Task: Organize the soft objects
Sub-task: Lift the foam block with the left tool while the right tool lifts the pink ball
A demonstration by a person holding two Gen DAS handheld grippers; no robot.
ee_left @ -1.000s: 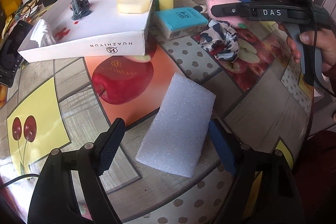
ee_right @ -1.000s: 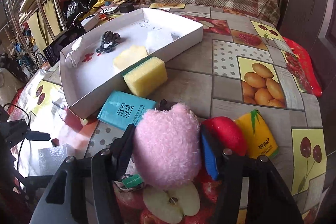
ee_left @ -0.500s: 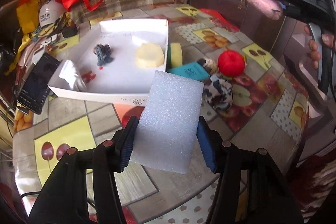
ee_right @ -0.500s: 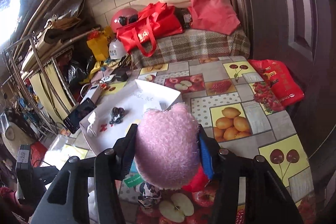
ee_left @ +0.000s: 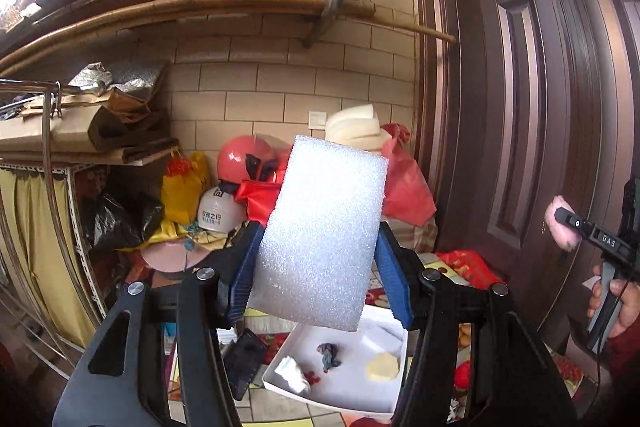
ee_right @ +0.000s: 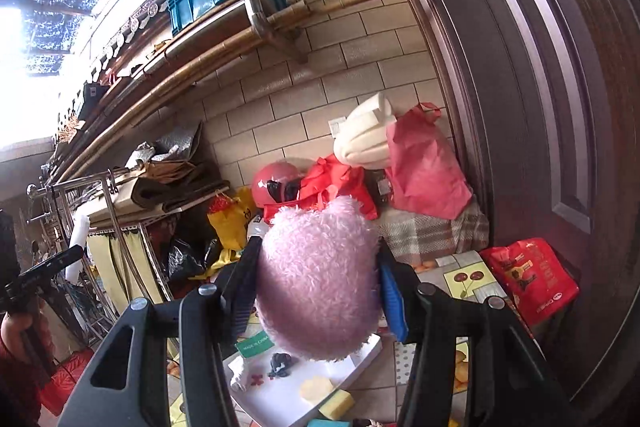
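the left gripper (ee_left: 316, 281) is clamped on a white foam block (ee_left: 320, 239): both blue pads press its long side edges, one on each side, and the block stands up between the fingers (ee_left: 394, 285), tilted a little to the right, with most of its length reaching past the fingertips and its lower edge hanging just below the pads. it is held in the air, clear of the table.

the right gripper (ee_right: 316, 291) is closed on a pink plush toy (ee_right: 320, 279). the fluffy body fills the whole gap between the pads and bulges out above and below them; a green tag (ee_right: 254, 343) hangs by its lower left side. in the left wrist view the same toy shows as a pink tuft at the tip of the right gripper by the right edge, with a hand (ee_left: 616, 303) around the handle.

below both grippers lies a white box (ee_left: 360, 397) on the table (ee_right: 460, 277) with its fruit-patterned cloth. on the box floor are a small dark figure (ee_left: 329, 355) near the middle, a pale yellow sponge piece (ee_left: 383, 367) toward its right side and a crumpled white piece (ee_left: 294, 374) in its near left corner. a yellow sponge (ee_right: 336, 403) sits on the table just outside the box's edge.

further back, red bags (ee_right: 426, 171), a pink helmet (ee_right: 276, 183) and a white helmet (ee_left: 218, 213) pile up against the brick wall (ee_right: 352, 67), beside a dark wooden door (ee_left: 540, 107).
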